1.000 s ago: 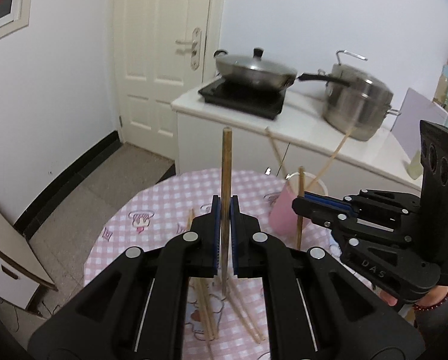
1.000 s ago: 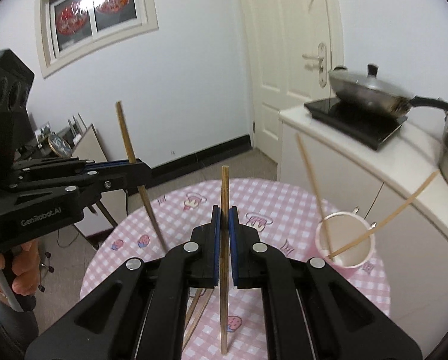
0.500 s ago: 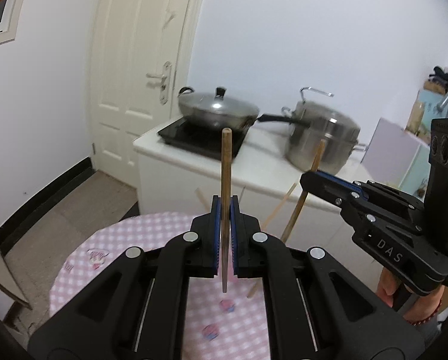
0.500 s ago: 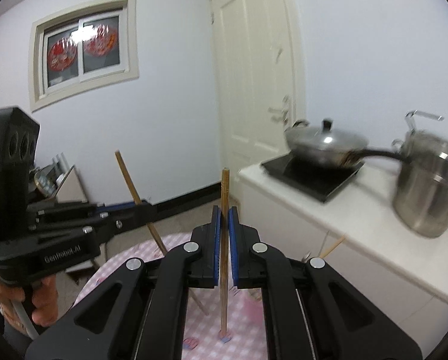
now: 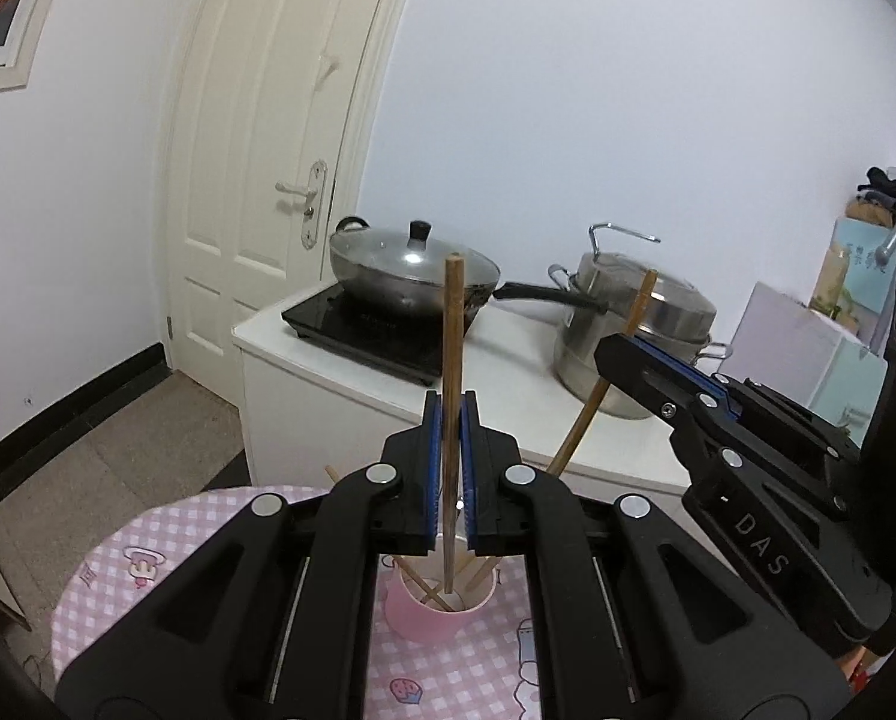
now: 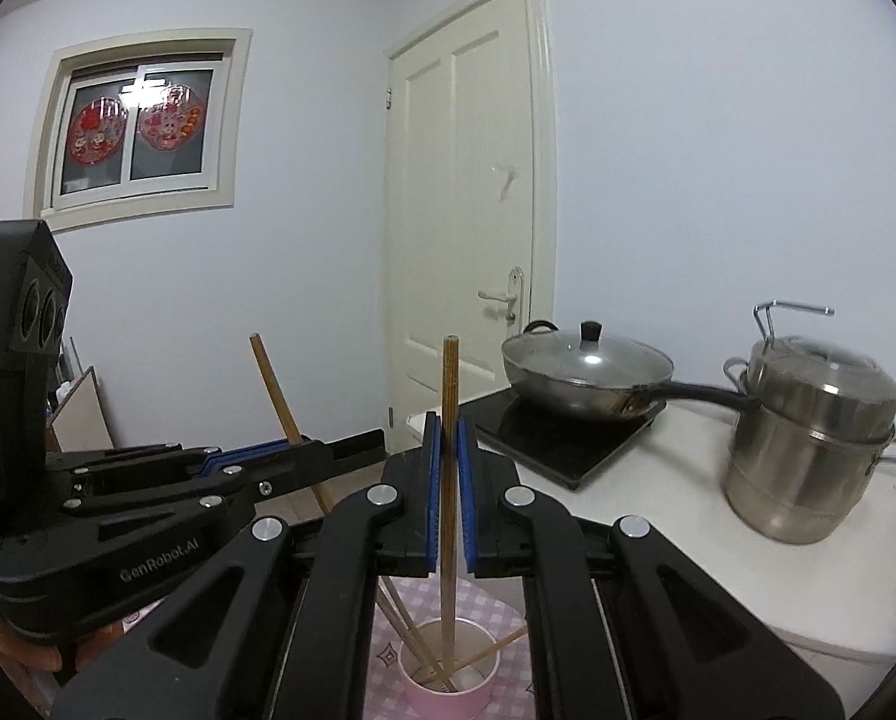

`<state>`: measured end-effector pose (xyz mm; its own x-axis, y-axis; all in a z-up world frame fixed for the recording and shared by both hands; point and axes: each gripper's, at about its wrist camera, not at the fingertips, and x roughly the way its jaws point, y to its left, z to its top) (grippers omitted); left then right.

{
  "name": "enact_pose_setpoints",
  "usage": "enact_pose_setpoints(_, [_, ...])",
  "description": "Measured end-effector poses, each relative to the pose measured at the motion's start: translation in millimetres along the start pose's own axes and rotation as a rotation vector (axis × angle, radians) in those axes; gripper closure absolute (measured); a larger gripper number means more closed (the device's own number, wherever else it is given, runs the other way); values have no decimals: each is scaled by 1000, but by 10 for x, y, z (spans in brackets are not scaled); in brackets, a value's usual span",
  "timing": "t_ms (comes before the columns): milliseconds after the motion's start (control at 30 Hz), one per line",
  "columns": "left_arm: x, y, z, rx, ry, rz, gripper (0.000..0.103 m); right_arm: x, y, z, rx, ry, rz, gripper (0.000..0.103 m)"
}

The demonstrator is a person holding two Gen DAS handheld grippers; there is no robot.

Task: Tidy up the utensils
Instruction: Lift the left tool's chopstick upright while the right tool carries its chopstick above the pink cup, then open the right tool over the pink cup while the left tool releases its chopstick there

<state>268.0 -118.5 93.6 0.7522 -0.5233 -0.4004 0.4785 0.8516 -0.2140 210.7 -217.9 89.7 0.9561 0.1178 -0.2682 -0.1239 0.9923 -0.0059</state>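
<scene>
Item: 2 chopsticks over pink cup (image 5: pixel 441 605), table with pink check cloth (image 5: pixel 148 552)

Left gripper (image 5: pixel 450 468): jaws clenched on chopstick A (image 5: pixel 451 360), held upright, lower tip inside the cup mouth. Seen from the right view as the black unit at left (image 6: pixel 304 450), stick slanting up from it.

Right gripper (image 6: pixel 450 480): jaws closed on chopstick B (image 6: pixel 449 420), upright, lower tip down in the cup (image 6: pixel 448 687). In the left view this stick (image 5: pixel 604 384) leans across the steel pot behind.

Cup contents: several chopsticks already inside, leaning crossed against the rim; exact count cannot be told.

Risks, judged:
- Both tips enter 1 narrow mouth together; sticks or grippers may knock each other and skew a drop
- A tip pressing on the leaning sticks or the rim could tip the light cup, which stands near the table edge
- Letting go while a stick is tilted may send it over the rim onto the cloth or floor
- Crossed sticks inside may block a full drop, leaving the new stick perched high

Writing:
- "GenRobot.AI" on left gripper body (image 6: pixel 159 561)
- "DAS" on right gripper body (image 5: pixel 760 543)
- Box at far right (image 5: pixel 856 276) carries print, too small to read
- Red paper cuts on window (image 6: pixel 133 123), characters not legible
</scene>
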Motion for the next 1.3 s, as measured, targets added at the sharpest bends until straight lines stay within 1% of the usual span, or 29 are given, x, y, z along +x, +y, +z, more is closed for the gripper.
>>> enact_pose_setpoints(167, [214, -19, -181, 17, 38, 20, 97, 120, -109, -221, 16, 41, -9, 99])
enact_pose_setpoints(267, [292, -7, -260, 24, 49, 23, 97, 134, -125, -295, 22, 56, -11, 99])
enact_pose_setpoints(600, [406, 4, -515, 55, 89, 32, 97, 184, -182, -571, 36, 102, -1, 99])
enact_pose_setpoints(767, [446, 10, -593, 67, 116, 41, 97, 213, -226, -680, 51, 132, -4, 99])
enact_pose_setpoints(900, [499, 7, -647, 75, 149, 41, 97, 191, -272, -687, 62, 134, -6, 98])
enact_pose_setpoints(1000, [537, 29, -671, 63, 172, 39, 96, 176, -290, -687, 73, 140, -8, 98])
enact_pose_setpoints(1267, [528, 59, -670, 35, 199, 30, 96, 141, -350, -675, 112, 155, 6, 98])
enact_pose_setpoints(1300, [525, 56, -669, 37, 199, 34, 96, 144, -362, -671, 117, 156, 9, 96])
